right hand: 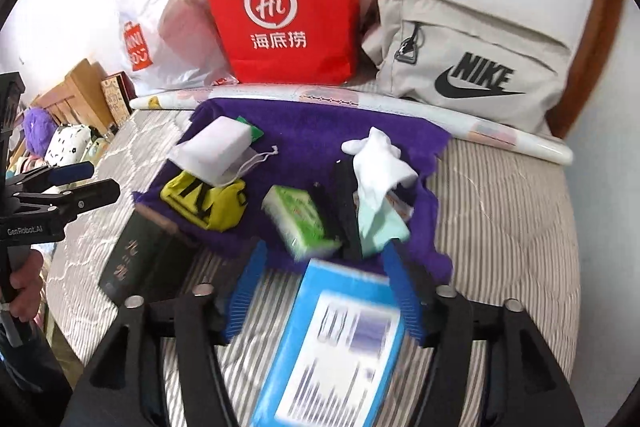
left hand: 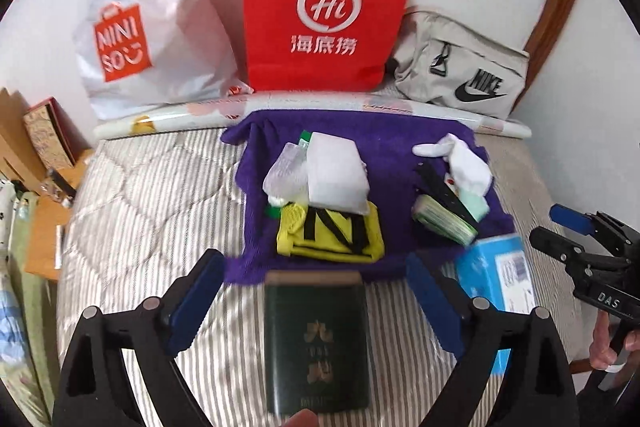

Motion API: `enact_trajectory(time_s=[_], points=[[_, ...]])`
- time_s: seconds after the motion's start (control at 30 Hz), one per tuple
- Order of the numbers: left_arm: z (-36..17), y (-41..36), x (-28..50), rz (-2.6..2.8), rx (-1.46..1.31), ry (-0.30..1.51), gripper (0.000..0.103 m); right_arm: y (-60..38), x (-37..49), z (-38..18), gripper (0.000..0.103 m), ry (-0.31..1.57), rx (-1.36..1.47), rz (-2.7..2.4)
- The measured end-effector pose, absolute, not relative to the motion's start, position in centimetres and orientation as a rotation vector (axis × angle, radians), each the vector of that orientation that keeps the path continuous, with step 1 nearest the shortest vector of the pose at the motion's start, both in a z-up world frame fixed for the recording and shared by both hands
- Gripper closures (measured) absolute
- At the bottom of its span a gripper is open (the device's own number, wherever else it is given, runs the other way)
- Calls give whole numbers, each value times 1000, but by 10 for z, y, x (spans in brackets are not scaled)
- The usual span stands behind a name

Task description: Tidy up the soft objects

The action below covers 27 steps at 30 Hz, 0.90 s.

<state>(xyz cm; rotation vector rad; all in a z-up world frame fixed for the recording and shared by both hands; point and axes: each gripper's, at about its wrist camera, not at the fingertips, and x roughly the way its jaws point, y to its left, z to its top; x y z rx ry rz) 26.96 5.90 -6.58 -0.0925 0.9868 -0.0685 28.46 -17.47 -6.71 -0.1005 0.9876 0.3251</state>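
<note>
Leaning behind the purple towel [left hand: 360, 131], the red bag [left hand: 324, 15] says "Hi", the grey pouch [right hand: 472, 63] "NIKE"; both tools, left [left hand: 316, 291] and right [right hand: 320, 291], gape apart.

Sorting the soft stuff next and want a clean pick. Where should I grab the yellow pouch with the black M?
Grip the yellow pouch at its near folded edge, coming from the front with the left gripper, whose jaws stand open. The white packet overlaps its far edge, so the near side is the free one.

black gripper frames, silver screws, blue ribbed pads [right hand: 244, 291]; bare-skinned hand [right hand: 22, 277].
</note>
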Motion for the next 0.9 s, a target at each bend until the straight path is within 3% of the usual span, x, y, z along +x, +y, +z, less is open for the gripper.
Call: enact_trajectory(time_s=[0.03, 0.17, 0.23, 0.9], points=[[-60, 56, 257, -61, -79, 971, 10, -175, 273, -62, 24, 973, -93, 323], [-45, 46, 216, -46, -41, 929, 7, -177, 225, -44, 18, 913, -85, 300], [-41, 41, 199, -35, -25, 914, 7, -178, 207, -40, 9, 896, -88, 281], [-17, -3, 50, -21, 9, 737, 6, -210, 73, -24, 8, 824, 14, 183]])
